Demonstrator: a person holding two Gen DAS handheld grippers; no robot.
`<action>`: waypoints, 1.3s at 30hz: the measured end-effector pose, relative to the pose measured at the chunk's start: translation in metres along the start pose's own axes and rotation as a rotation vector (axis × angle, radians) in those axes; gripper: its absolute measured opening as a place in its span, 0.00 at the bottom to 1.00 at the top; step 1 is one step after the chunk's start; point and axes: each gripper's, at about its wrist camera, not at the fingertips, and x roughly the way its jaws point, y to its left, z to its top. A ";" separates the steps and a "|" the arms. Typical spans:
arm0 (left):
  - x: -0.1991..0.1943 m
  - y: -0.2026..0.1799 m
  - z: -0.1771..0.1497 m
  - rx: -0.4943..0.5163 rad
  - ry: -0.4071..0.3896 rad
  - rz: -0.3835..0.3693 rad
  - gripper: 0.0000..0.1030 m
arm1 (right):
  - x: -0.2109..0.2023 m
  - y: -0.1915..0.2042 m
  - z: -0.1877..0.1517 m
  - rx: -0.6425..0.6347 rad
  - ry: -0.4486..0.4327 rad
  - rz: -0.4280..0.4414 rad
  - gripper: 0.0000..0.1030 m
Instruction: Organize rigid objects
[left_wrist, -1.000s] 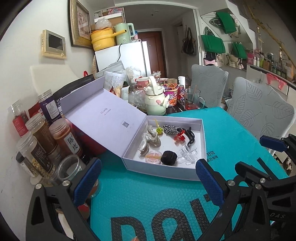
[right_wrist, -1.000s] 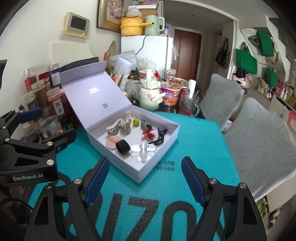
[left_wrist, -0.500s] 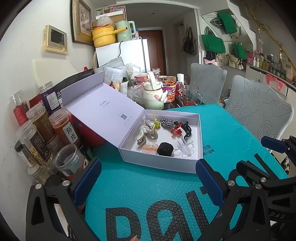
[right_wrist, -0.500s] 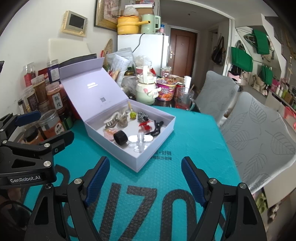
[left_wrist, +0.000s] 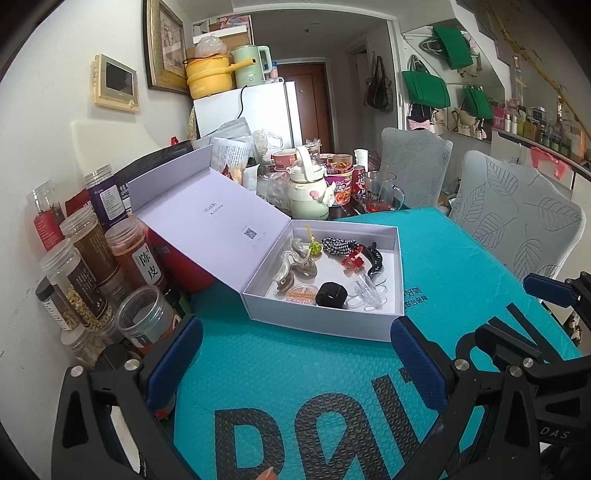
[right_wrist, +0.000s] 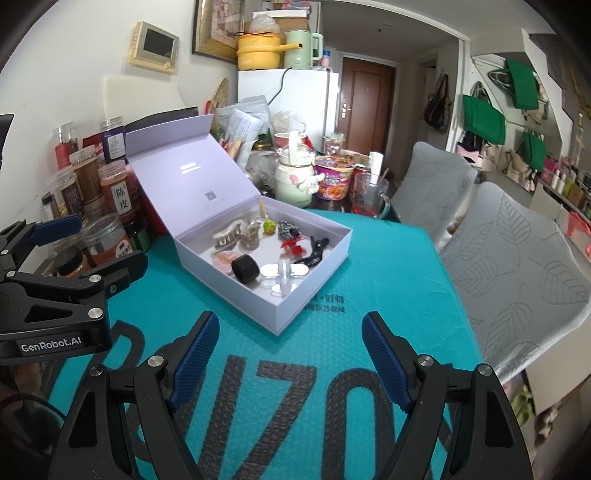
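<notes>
An open lavender box (left_wrist: 325, 325) with its lid (left_wrist: 210, 218) tipped back to the left sits on the teal mat; it also shows in the right wrist view (right_wrist: 310, 291). Inside lie several small items: a black ring (left_wrist: 331, 294), a clear clip (left_wrist: 365, 295), a black claw clip (left_wrist: 375, 256), a red clip (left_wrist: 352, 260), a beige claw clip (left_wrist: 295, 264). My left gripper (left_wrist: 295, 365) is open and empty, short of the box's near wall. My right gripper (right_wrist: 290, 360) is open and empty, short of the box's near corner.
Spice jars (left_wrist: 92, 266) crowd the left edge beside the lid. A teapot (left_wrist: 308, 197), noodle cups and a glass mug (left_wrist: 380, 192) stand behind the box. Two grey chairs (left_wrist: 517, 221) stand at the right. The teal mat (left_wrist: 295, 387) lies under both grippers.
Both grippers have drawn back a little from the box and risen slightly; the box looks a bit farther off. Both stay open and nothing in the box has moved.
</notes>
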 end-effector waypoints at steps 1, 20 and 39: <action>0.000 0.000 0.000 -0.003 0.002 -0.002 1.00 | -0.001 0.000 -0.001 -0.001 -0.002 -0.001 0.78; -0.002 -0.003 -0.005 -0.003 0.012 -0.013 1.00 | -0.006 0.002 -0.006 -0.007 -0.004 -0.007 0.78; -0.005 -0.001 -0.009 -0.001 0.011 -0.008 1.00 | -0.008 0.004 -0.010 -0.010 -0.005 -0.011 0.78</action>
